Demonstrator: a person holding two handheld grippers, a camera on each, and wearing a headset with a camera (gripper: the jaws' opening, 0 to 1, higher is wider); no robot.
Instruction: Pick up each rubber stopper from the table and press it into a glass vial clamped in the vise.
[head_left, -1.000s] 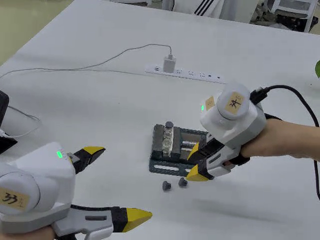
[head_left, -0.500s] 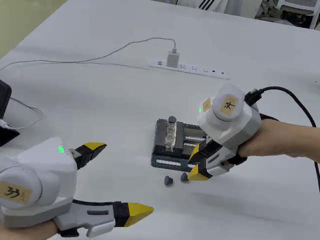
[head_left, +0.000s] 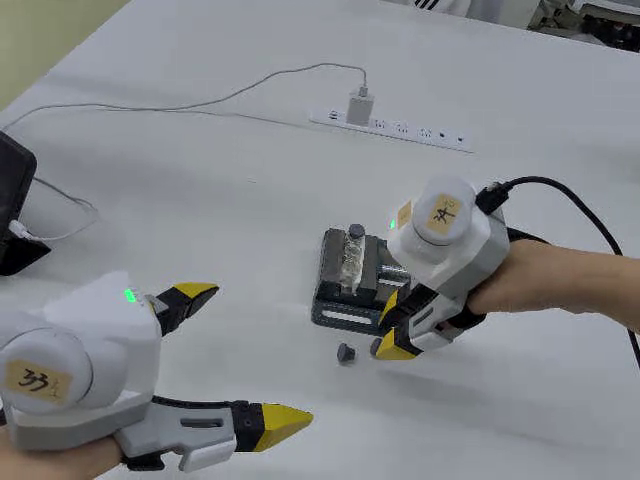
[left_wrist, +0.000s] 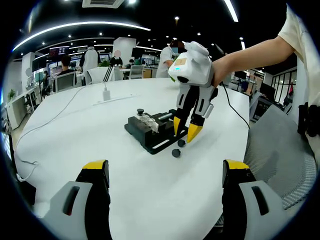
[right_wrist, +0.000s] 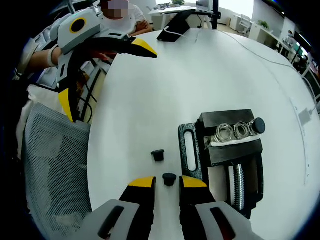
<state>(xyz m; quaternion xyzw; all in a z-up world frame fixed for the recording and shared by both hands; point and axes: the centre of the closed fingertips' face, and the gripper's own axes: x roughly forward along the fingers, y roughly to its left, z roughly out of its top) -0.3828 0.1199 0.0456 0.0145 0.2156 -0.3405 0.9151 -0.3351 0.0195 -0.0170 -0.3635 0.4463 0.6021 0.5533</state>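
Right tongs (right_wrist: 168, 181) angled down to the surface (head_left: 200, 210), parted narrowly astride a rubber stopper (right_wrist: 169, 178), not yet pinching, likely lining up the grip. Spare stopper (right_wrist: 158, 155) lies near. Vise (right_wrist: 235, 155) adjacent, open vials (right_wrist: 241, 130) waiting. Left tongs (left_wrist: 165, 170) splayed wide, well clear.

Stopper (head_left: 375, 346) partly behind right claw (head_left: 381, 334)
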